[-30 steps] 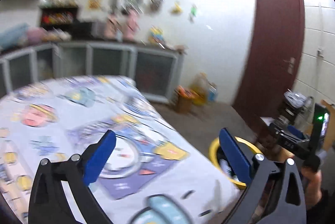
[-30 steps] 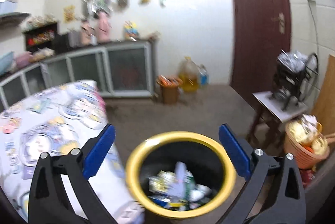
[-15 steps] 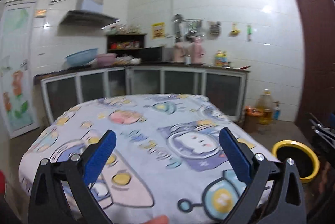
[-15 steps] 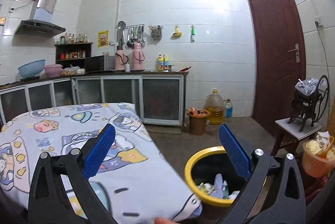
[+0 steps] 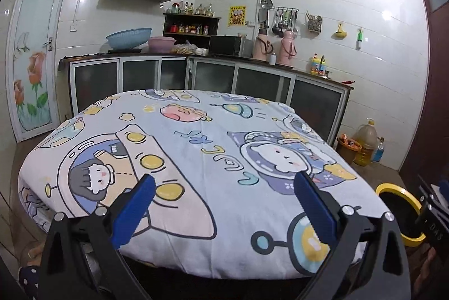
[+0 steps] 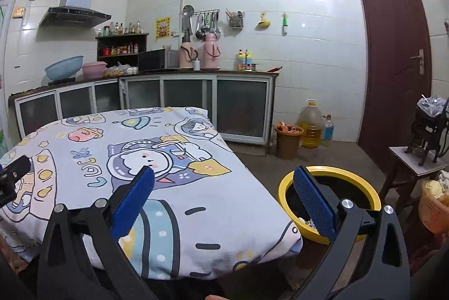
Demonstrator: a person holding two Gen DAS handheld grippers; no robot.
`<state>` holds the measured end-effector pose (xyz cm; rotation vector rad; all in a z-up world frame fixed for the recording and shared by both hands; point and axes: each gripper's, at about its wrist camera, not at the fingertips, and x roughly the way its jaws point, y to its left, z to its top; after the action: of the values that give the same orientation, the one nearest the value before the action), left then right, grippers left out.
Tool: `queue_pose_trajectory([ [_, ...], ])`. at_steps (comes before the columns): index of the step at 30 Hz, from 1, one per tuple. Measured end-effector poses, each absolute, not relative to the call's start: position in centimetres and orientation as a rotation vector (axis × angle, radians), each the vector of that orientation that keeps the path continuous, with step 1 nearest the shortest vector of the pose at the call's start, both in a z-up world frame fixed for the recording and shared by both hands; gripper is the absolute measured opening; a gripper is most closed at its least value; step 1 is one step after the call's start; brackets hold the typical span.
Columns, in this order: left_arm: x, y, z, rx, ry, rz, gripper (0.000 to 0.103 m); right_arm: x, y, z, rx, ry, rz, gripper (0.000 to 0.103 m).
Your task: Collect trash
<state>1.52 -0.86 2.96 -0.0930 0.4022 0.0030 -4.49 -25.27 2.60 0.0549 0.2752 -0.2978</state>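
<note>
Tiled kitchen, concrete floor, glass-front cabinets along the wall. Round counter (image 5: 196, 159) under a smooth cartoon-print cloth (image 6: 179, 187). Left gripper (image 5: 224, 202) and right gripper (image 6: 224, 199): blue ribbed fingers (image 6: 132, 202) spread wide, holding nothing. Yellow-rimmed black trash bin (image 6: 350, 173) on the floor just beside the counter's right edge, scraps inside.

Beyond the right gripper's (image 6: 223, 197) right finger, that blue pad covered part of the yellow-rimmed bin (image 6: 328, 195), so only a sliver of litter showed inside. In the left wrist view the same bin was half cut by dark gear right of the fingers, its contents unseen. Shelf bottles' (image 5: 193, 9) labels were too small to read
</note>
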Motion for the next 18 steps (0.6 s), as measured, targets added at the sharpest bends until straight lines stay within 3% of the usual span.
queue_pose_trajectory([
  [18, 2.6, -1.0, 1.4, -0.121, 0.507, -0.026, 0.095, -3.4, -24.3, 1.0, 0.043, 0.327, -0.259, 0.095],
])
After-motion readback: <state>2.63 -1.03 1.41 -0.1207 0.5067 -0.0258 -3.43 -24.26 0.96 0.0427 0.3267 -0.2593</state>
